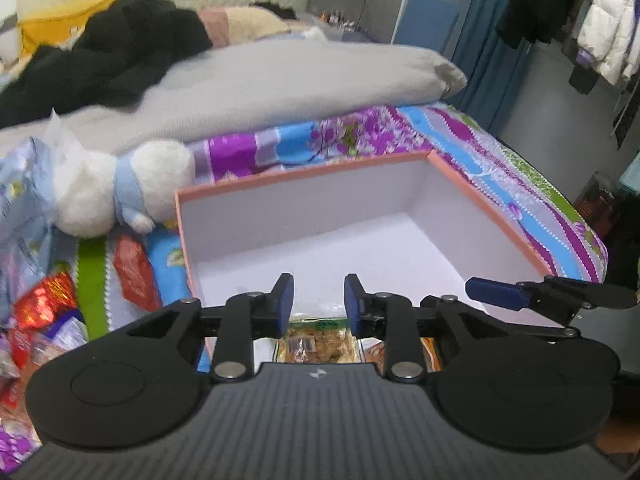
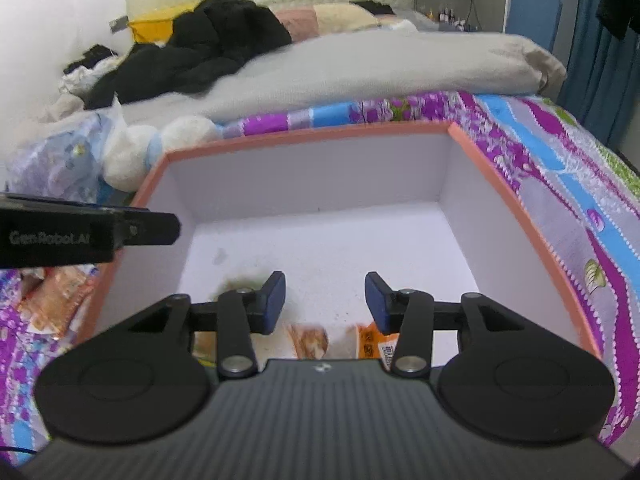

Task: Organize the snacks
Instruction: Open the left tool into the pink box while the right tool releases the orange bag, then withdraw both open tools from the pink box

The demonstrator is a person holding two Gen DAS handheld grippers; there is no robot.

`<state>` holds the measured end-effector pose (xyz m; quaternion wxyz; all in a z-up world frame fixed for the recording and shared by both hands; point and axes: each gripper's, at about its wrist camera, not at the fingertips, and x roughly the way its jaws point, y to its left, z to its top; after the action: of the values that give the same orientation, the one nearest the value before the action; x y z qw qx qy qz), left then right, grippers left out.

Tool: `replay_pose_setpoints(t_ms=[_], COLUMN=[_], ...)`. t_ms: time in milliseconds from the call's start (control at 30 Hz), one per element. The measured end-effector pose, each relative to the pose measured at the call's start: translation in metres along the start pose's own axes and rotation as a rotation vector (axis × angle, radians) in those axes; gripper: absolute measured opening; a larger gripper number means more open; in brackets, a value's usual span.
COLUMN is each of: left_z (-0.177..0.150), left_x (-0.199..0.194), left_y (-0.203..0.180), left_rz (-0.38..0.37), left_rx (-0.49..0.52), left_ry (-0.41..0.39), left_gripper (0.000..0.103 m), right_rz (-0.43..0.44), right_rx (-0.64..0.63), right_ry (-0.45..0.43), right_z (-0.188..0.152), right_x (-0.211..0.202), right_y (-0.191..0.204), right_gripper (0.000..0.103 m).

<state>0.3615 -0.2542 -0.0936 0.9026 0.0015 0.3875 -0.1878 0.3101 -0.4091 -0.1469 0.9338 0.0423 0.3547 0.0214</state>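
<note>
Blue-padded jaws parted, empty, above box (image 2: 304, 138) snacks (image 2: 310, 340).

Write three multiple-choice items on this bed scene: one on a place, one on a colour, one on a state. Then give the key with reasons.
1. Where does the plush toy lie?
A. inside the box
B. on the bed, outside the box's left wall
C. on the grey duvet

2. What colour is the rim of the box?
A. salmon orange
B. dark blue
C. green

3. How does the left hand-held gripper stand?
A. shut on a snack packet
B. open, holding nothing
C. shut on the box rim

Key: 1 B, the toy rests on the patterned sheet beside the left wall. 2 A, an orange band runs along the top of the white walls. 3 B, a clear gap shows between its blue pads, with the snack packets lying below on the box floor; the right hand-held gripper is open too.
</note>
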Motion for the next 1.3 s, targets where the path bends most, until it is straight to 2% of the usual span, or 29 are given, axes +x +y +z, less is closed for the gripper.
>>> replay_pose_setpoints(t_ms=[367,667,767,1033,1167,1300], left_z=[-0.005,-0.044,-0.063,-0.118,-0.146,-0.17], left_x=[-0.125,-0.213,-0.242,-0.286,-0.297,-0.304], left_y=[0.004,0.031,0.047,0.082,0.094,0.098], left_rz=[0.033,0.06,0.067,0.123,0.147,0.156], left_rx=[0.015,-0.005,-0.031,-0.101,-0.145,-0.169], left_ry=[-0.152,-0.231,-0.263,-0.246,-0.237,-0.23], left_gripper=[0.032,0.032,0.032,0.032,0.032,0.044], right_rz=[0.011,0.064,0.058,0.128,0.15,0.186], right_rx=[-0.025,-0.058,-0.086,-0.113,-0.125,-0.132], right_ry=[-0.161,-0.255,-0.262,-0.312,-0.306,-0.28], right_z=[0.006,-0.006,-0.009,-0.03,-0.046,-0.067], right_x=[-0.089,-0.144,-0.155,-0.185,-0.191,-0.195], right_y=[0.043,0.093,0.109,0.143,0.155,0.165], right_gripper=[0.047,0.047,0.047,0.047,0.047,0.047])
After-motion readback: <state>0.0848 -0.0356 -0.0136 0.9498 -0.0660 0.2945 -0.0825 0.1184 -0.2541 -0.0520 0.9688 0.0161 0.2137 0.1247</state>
